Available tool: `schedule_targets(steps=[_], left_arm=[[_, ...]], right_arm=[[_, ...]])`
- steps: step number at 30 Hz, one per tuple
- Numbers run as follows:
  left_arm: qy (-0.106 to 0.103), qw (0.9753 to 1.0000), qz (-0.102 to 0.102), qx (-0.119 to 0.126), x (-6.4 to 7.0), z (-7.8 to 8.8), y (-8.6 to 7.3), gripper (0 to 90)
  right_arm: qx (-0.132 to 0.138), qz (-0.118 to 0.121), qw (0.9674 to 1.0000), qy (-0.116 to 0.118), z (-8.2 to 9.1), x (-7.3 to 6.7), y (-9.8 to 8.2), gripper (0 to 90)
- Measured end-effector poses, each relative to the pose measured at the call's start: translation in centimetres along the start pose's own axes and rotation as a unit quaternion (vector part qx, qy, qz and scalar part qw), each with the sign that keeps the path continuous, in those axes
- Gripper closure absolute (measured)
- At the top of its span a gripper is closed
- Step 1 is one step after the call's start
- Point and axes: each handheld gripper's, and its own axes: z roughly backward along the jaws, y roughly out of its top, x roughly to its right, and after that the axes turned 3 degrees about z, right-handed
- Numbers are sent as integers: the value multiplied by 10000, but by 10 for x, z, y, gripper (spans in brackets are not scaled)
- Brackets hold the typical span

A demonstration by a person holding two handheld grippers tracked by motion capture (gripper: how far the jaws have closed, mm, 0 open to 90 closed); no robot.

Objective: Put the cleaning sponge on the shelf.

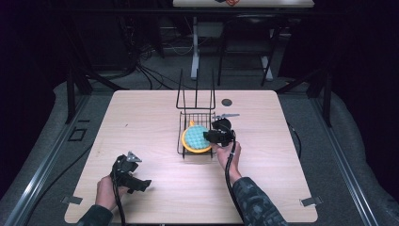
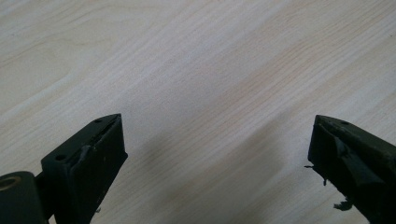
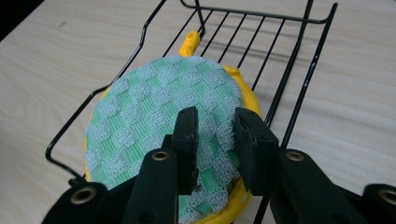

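Note:
A round green checked scrub pad (image 3: 154, 112) lies on a yellow dish (image 3: 250, 100) inside a black wire rack (image 3: 299, 88) at mid-table. My right gripper (image 3: 215, 135) comes in over the dish's near edge, its jaws drawn close with a fold of the pad pinched between them. From above, the right gripper (image 1: 207, 136) sits at the right rim of the pad (image 1: 194, 136) and dish (image 1: 188, 147) in the rack (image 1: 196, 115). My left gripper (image 1: 143, 186) rests at the table's front left. Its jaws (image 2: 217, 149) stand wide open over bare wood.
A small dark round disc (image 1: 227, 101) lies behind the rack. The rack's tall wire back (image 1: 196, 92) stands upright on its far side. Light wooden tabletop (image 1: 141, 122) spreads around the rack. Another table (image 1: 244, 4) stands far behind.

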Motion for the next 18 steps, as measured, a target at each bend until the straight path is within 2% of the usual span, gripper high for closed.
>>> schedule_targets(steps=[3, 7, 10, 12, 13, 16, 18], left_arm=[[19, 10000, -19, -18, 0, 0, 0, 39], [30, 10000, -31, -10, 1, 1, 0, 40], [26, 10000, -34, -13, 0, 1, 0, 40], [39, 10000, -30, -16, 1, 1, 0, 40], [40, 10000, -26, -17, 1, 1, 0, 40], [31, 10000, -45, -30, 1, 1, 0, 40], [34, 10000, -43, -31, 1, 1, 0, 40]], right_arm=[[-25, 76, 10000, 18, 3, 0, -1, 673], [-3, 141, 9999, -51, 8, -1, -3, 549], [31, 166, 9999, 25, 14, -2, -4, 440], [-74, 280, 9995, 125, 14, -6, -5, 379], [-129, 425, 9989, 122, 14, -8, -6, 355], [-267, 617, 9977, 105, 11, -16, -7, 335], [-317, 674, 9972, -33, 6, -22, -7, 339]])
